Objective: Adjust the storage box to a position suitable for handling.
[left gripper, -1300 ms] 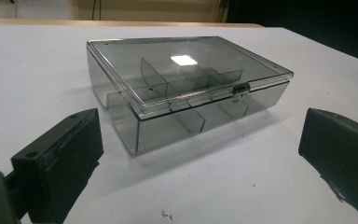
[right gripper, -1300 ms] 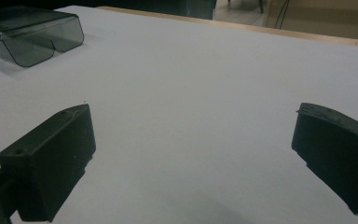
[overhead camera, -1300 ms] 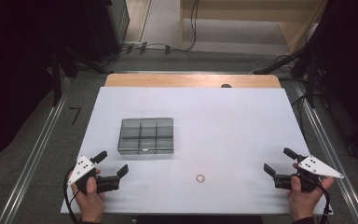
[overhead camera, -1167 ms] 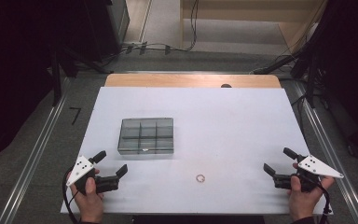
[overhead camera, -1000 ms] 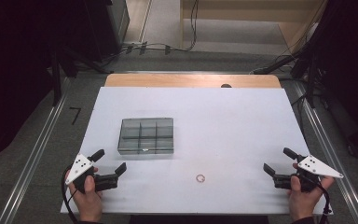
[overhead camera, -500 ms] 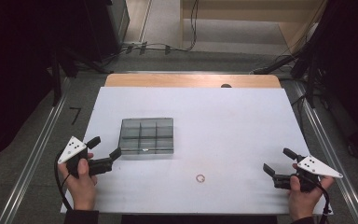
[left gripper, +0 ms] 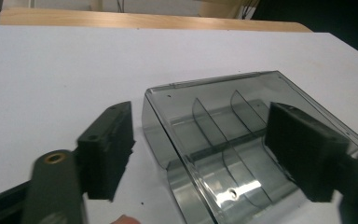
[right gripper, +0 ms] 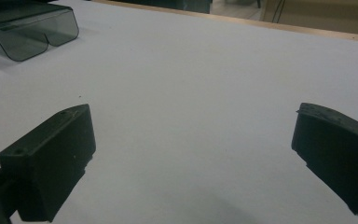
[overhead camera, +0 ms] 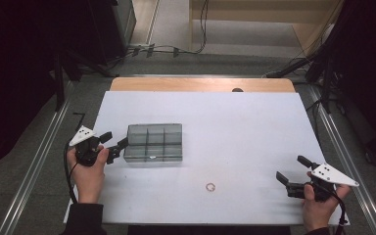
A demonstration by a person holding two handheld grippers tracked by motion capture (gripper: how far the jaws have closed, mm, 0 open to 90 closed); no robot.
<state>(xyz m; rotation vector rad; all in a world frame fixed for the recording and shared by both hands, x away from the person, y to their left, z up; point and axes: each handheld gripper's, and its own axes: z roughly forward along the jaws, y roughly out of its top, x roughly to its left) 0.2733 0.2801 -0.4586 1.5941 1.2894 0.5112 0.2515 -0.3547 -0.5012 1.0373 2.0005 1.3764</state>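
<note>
Since the earlier frames the left gripper (overhead camera: 116, 145) has moved from the near left corner of the table up and forward, and now it stands just at the left end of the smoke-grey compartment box (overhead camera: 153, 142); the right gripper (overhead camera: 293, 176) has stayed at the near right edge. In the left gripper view the jaws are wide apart and hold nothing: one jaw is on the bare sheet beside the box, the other is in front of its right part, so the corner of the box (left gripper: 242, 140) lies between them, but I cannot tell if any jaw touches it. The box is transparent, with inner dividers making small compartments, and it lies on the white table (overhead camera: 245, 127) left of the middle. A small ring (overhead camera: 210, 186) lies on the table nearer to the person, apart from the box and between both hands. In the right gripper view the jaws are also wide apart and empty above the white surface, with the box (right gripper: 28, 28) far at upper left.
</note>
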